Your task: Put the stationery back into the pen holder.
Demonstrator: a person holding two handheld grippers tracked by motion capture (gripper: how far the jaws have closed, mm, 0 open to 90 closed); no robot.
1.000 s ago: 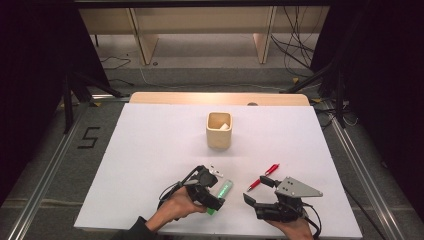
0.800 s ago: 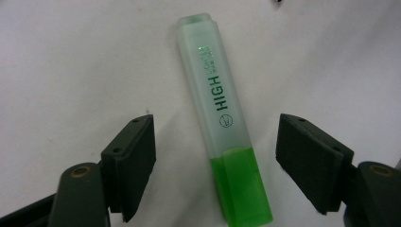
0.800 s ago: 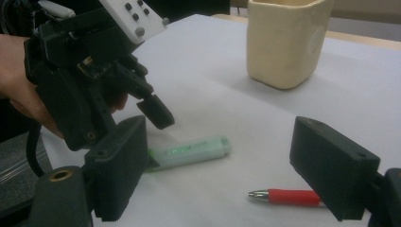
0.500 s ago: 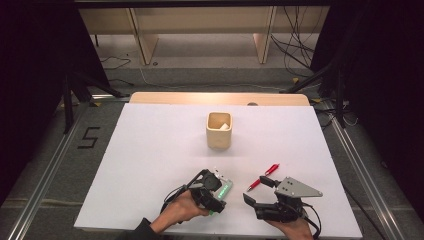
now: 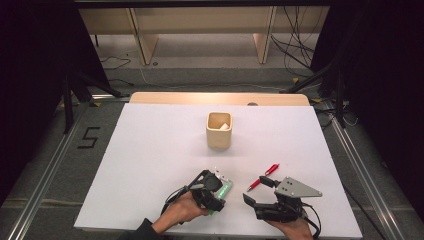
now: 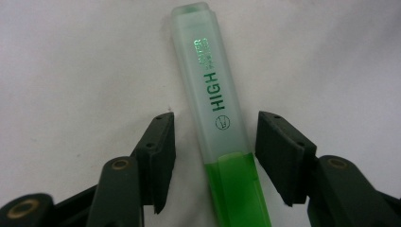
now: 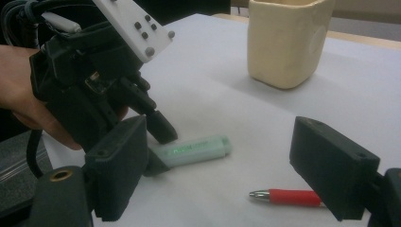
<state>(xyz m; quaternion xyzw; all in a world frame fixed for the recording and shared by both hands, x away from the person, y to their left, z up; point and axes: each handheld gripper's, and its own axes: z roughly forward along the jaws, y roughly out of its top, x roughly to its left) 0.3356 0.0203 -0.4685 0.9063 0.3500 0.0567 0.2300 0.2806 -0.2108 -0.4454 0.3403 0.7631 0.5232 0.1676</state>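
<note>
the left gripper (image 5: 216, 196), black and held in the person's left hand (image 5: 181, 212), sits low on the white table sheet (image 5: 150, 160) at about 6 o'clock from the cream-coloured squarish cup (image 5: 219, 130). in the left gripper view its 2 jaws straddle the translucent green highlighter with a pale frosted cap (image 6: 215, 113): one pad stands off at the marker's 9 o'clock, the other at its 3 o'clock, and bare white sheet shows on both sides, so neither pad presses on it. the jaws have just been closing in on the marker, which lies flat between them with its cap pointing to 12 o'clock in that view and "high" printed along the barrel.

in the right gripper view the same highlighter (image 7: 191, 150) lies on the sheet under the left gripper (image 7: 158, 137), with the cup (image 7: 286, 40) well apart at 1 o'clock.

the right gripper (image 5: 260, 192), black with a grey 3-cornered plate on top, rests at 3 o'clock from the left one. its jaws are spread wide with nothing between the pads. the red pen with a silver tip (image 5: 262, 177) lies on the sheet just beyond them at 12 o'clock; in the right gripper view the pen (image 7: 286, 196) lies flat, tip toward 9 o'clock, beside the right-hand pad.
</note>
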